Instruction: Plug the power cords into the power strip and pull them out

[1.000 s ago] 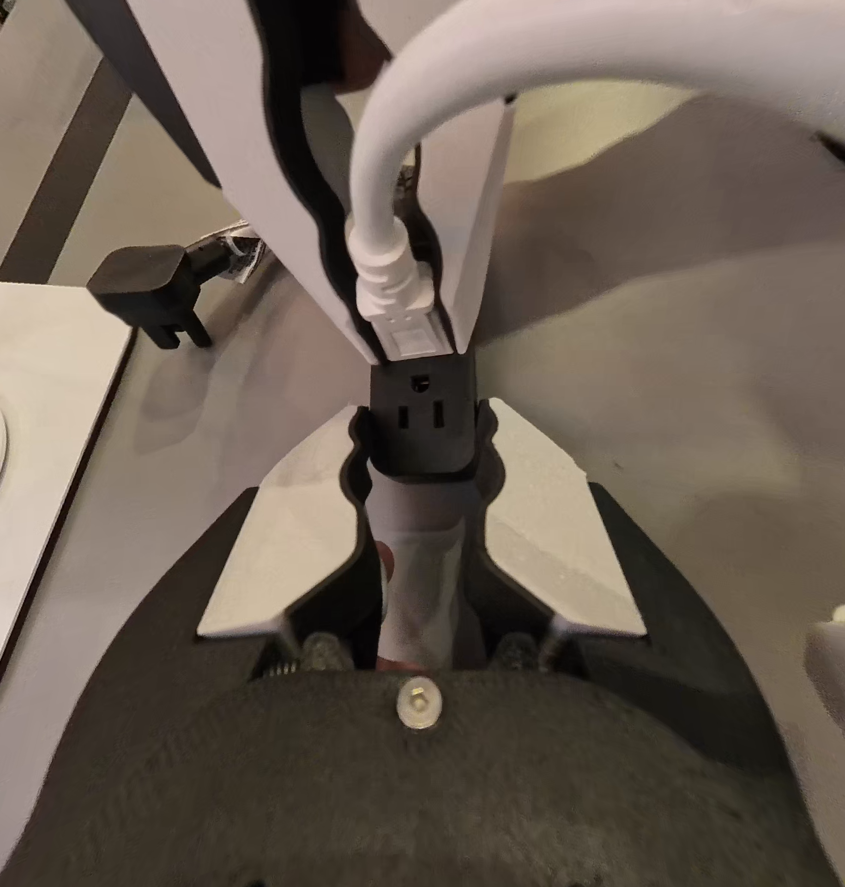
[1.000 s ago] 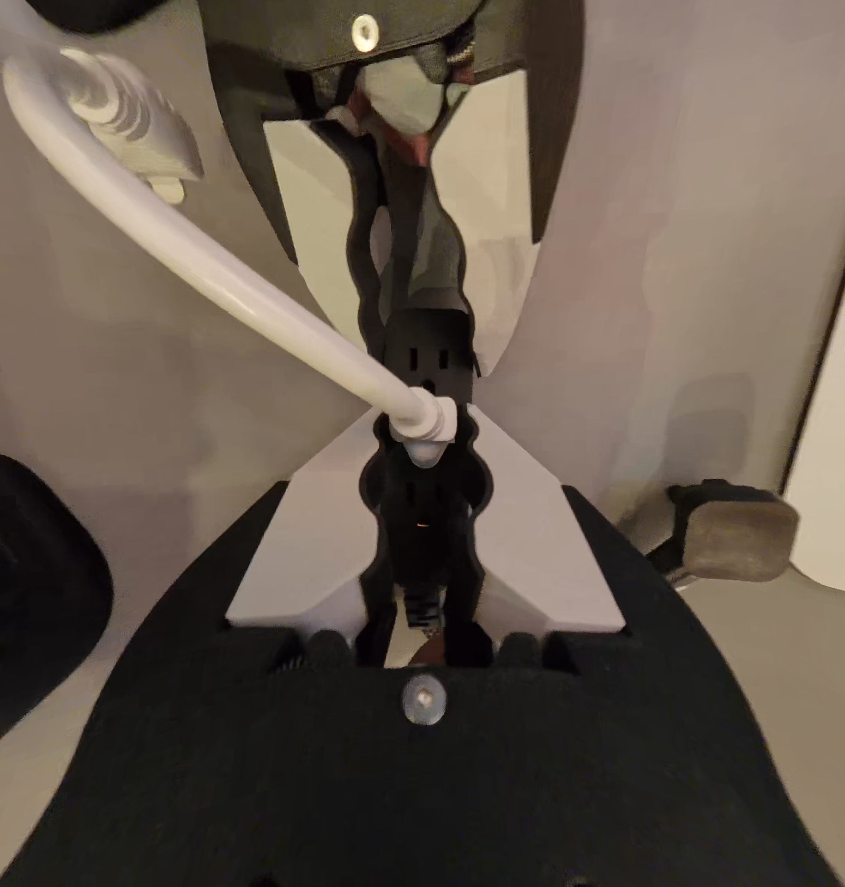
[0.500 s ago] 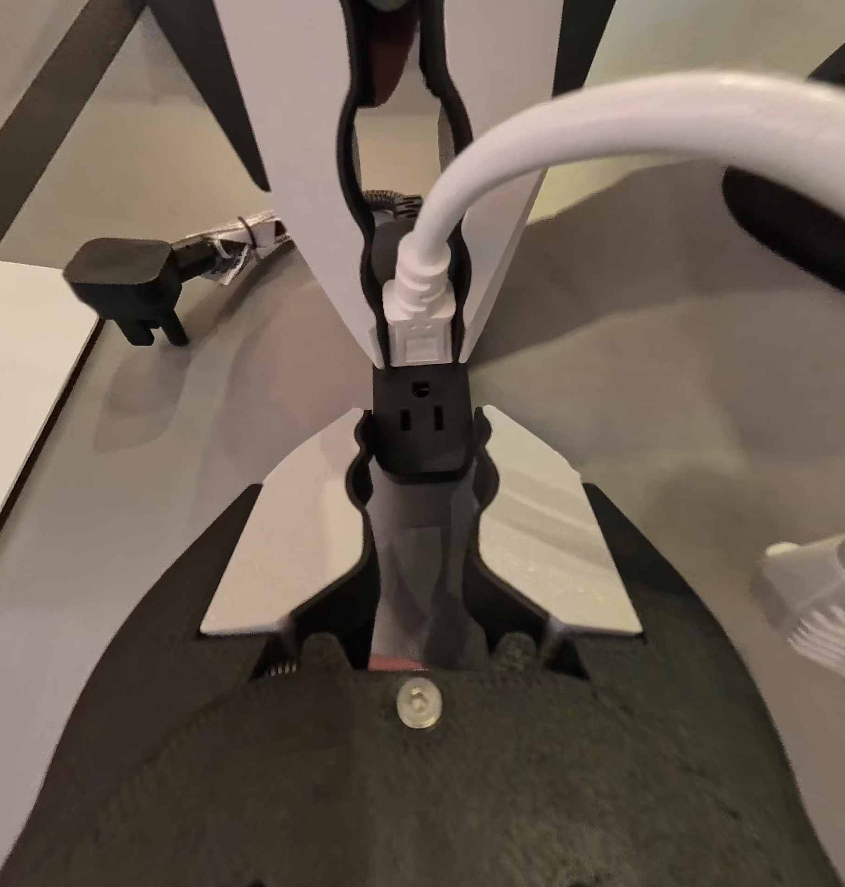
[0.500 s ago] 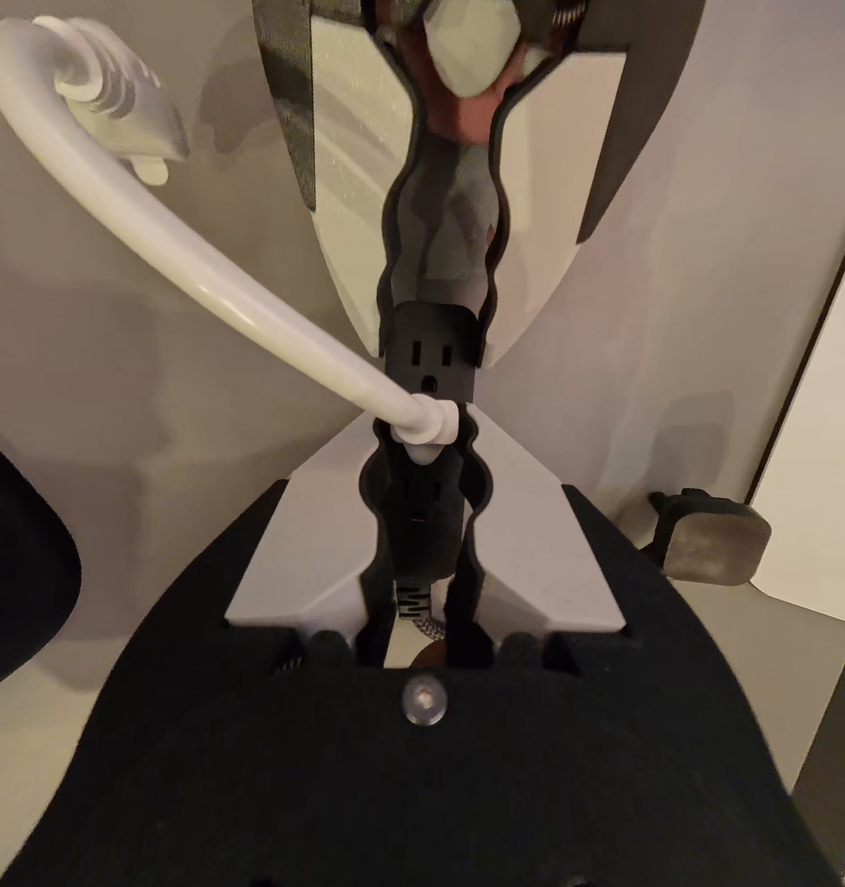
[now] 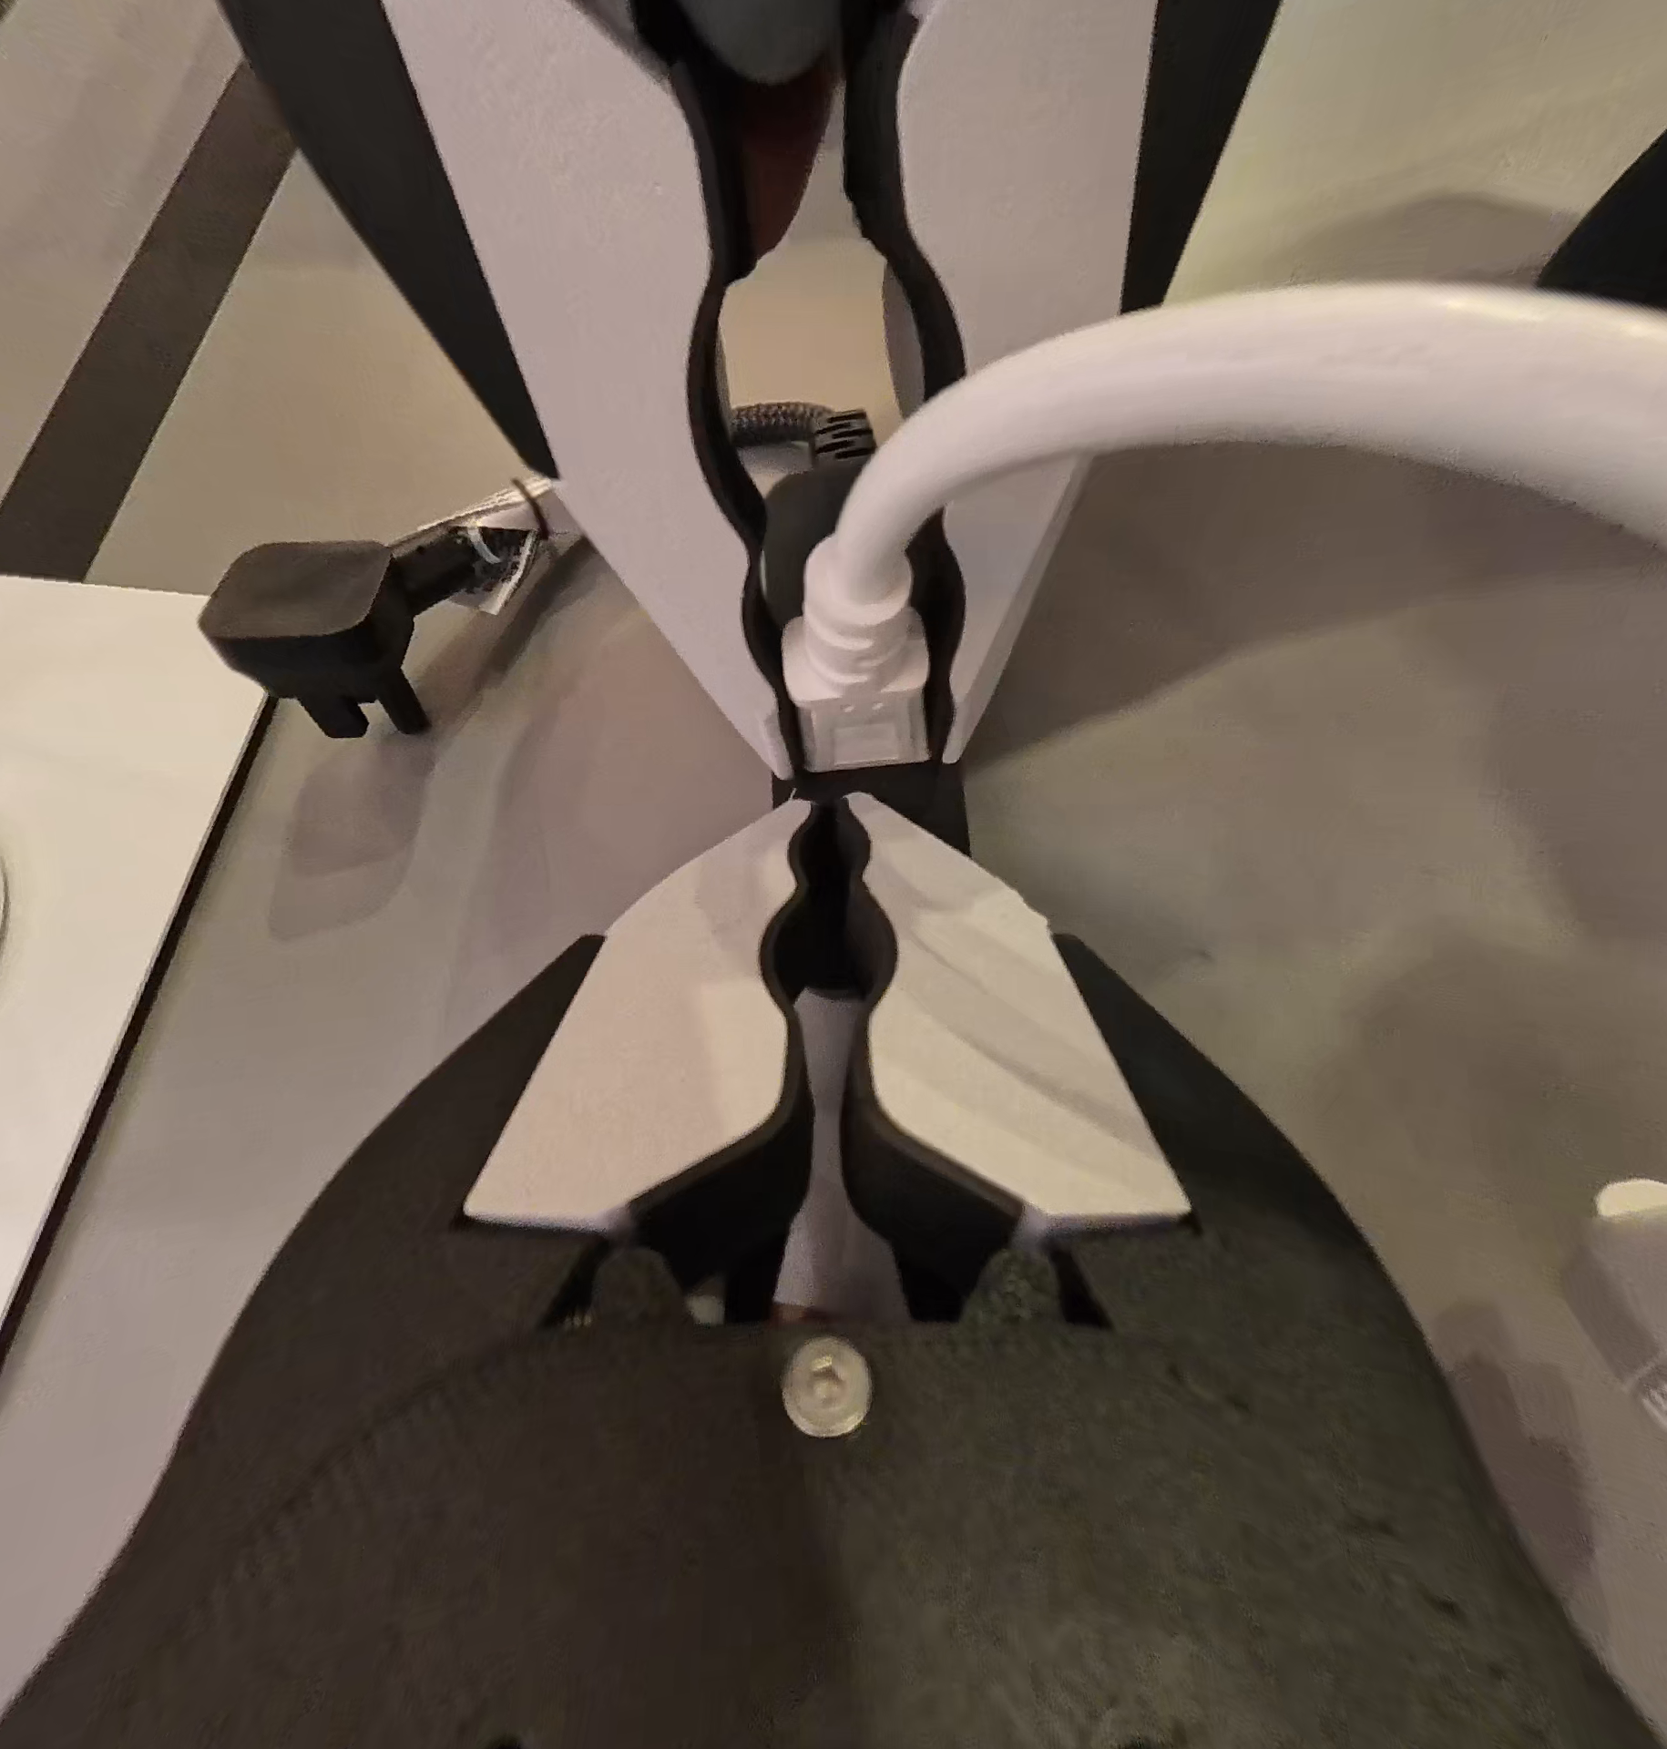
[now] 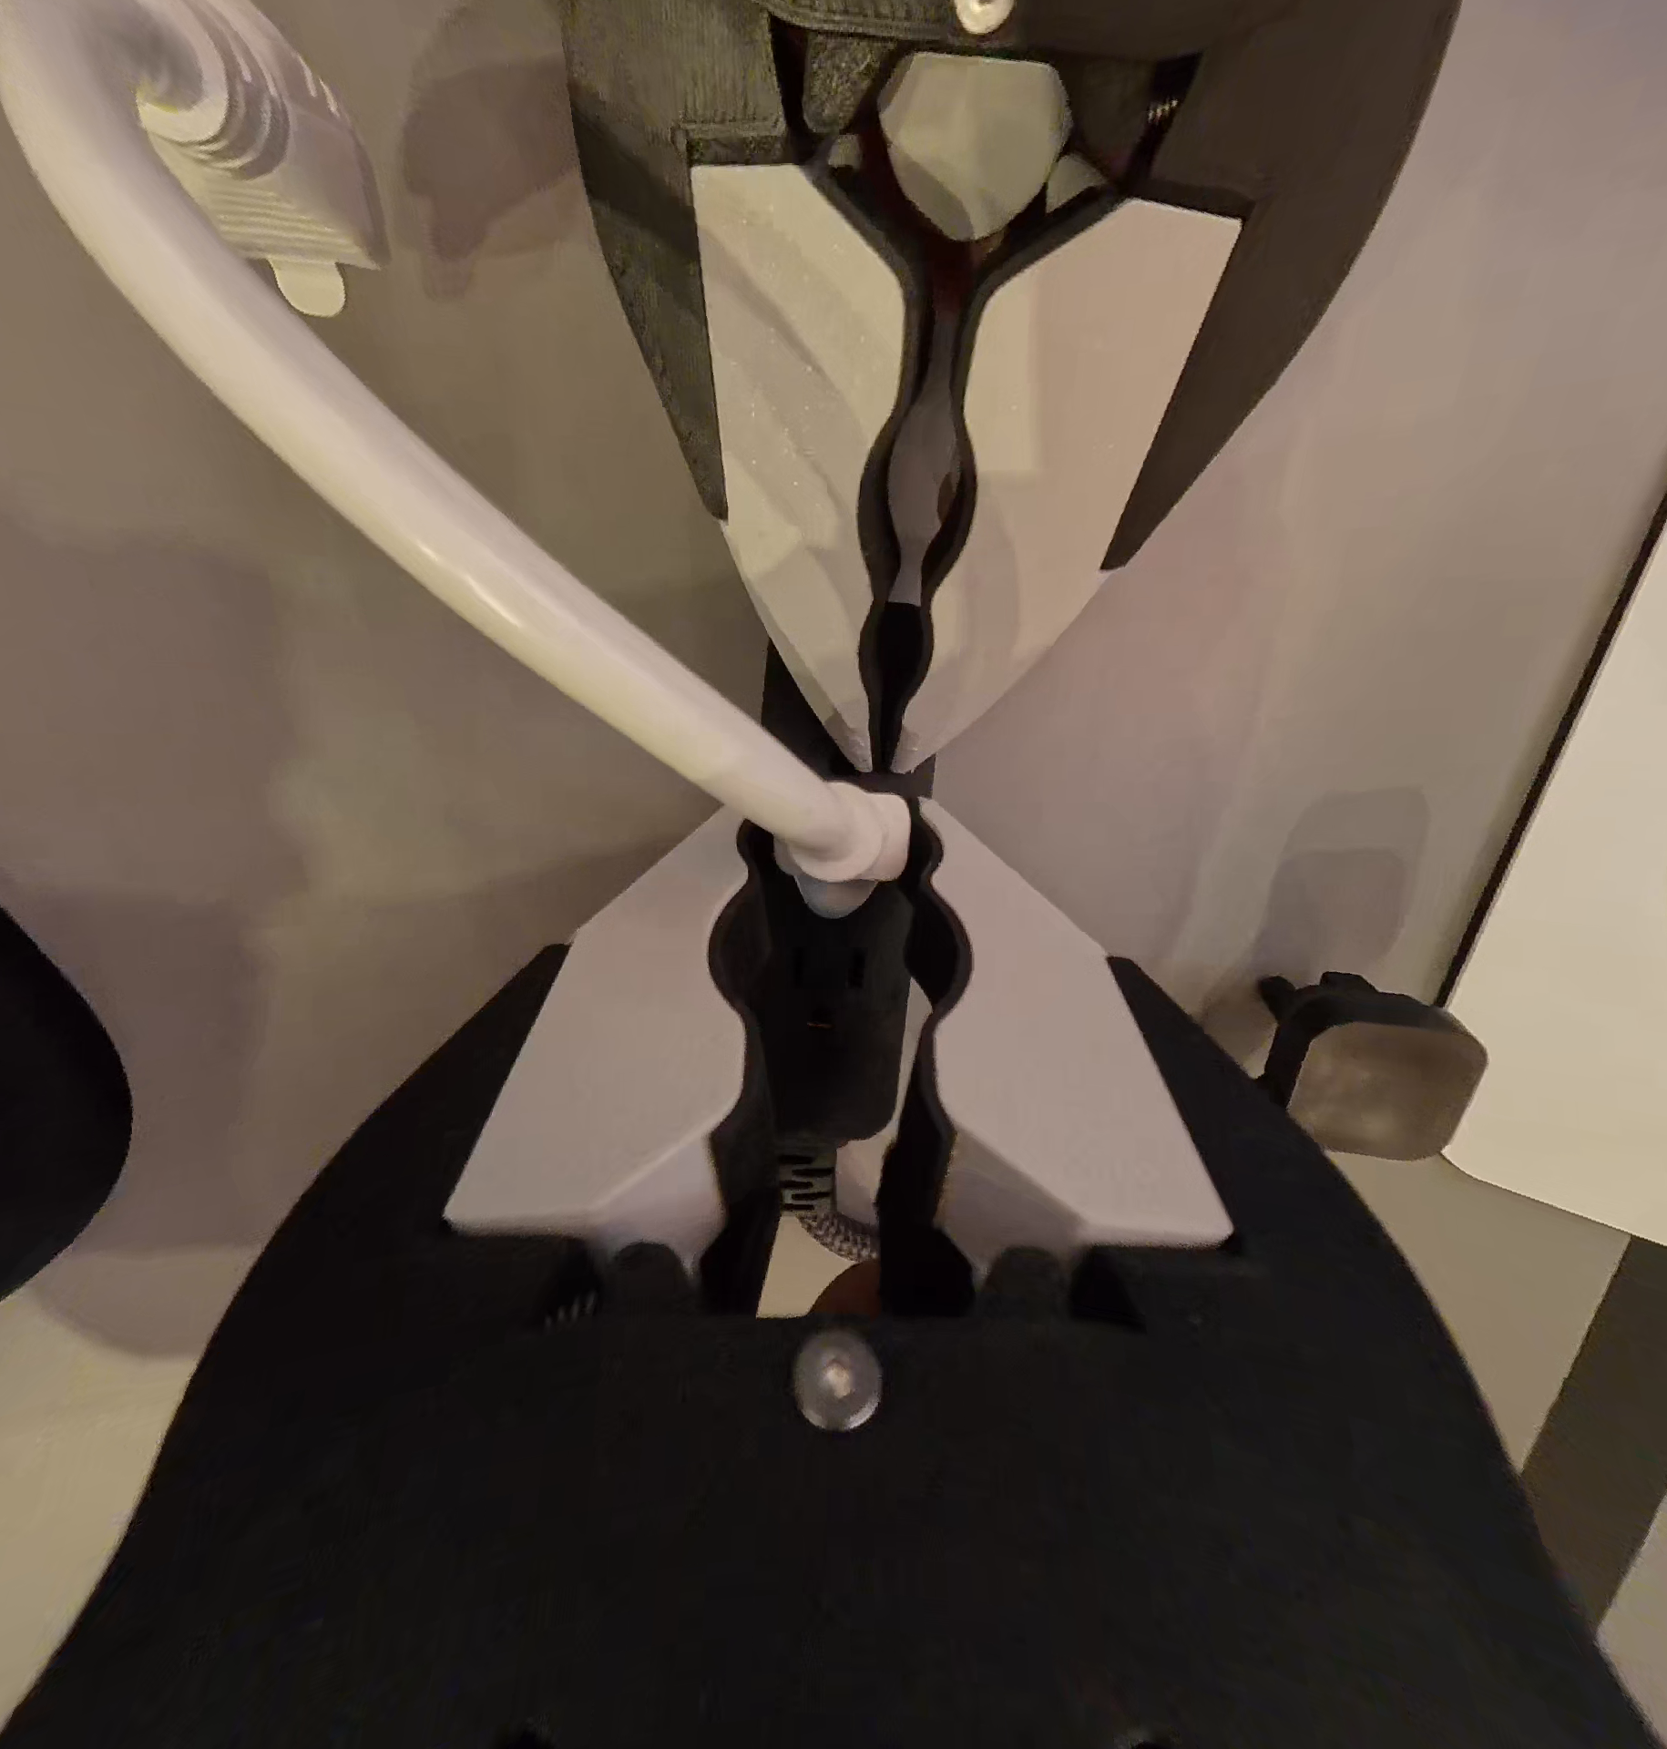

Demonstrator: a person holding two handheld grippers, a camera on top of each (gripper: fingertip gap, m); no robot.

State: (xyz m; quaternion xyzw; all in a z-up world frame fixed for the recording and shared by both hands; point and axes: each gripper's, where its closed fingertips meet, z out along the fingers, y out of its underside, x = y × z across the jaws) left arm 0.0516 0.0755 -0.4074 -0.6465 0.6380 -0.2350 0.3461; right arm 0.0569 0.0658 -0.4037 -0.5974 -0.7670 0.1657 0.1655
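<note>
My right gripper [image 6: 834, 833] is shut on the white plug [image 6: 849, 842], which sits in the black power strip [image 6: 830, 1032]. In the left wrist view the right gripper [image 5: 858, 757] comes down from the top with the white plug [image 5: 858, 729] between its pads. The white cord [image 5: 1284, 379] arcs off to the right. My left gripper [image 5: 815, 804] is shut, its tips together right at the strip's end [image 5: 915, 804], with nothing between them. It shows from above in the right wrist view [image 6: 891, 752].
A black plug [image 5: 309, 625] on a braided cord lies on the grey table to the left, also in the right wrist view [image 6: 1379, 1069]. A white board [image 5: 73, 804] lies beside it. The white cord's other connector [image 6: 262, 170] lies on the table.
My left jaws stood around the strip's end and have now closed fully, with the strip no longer between them. My right gripper has kept its hold on the white plug.
</note>
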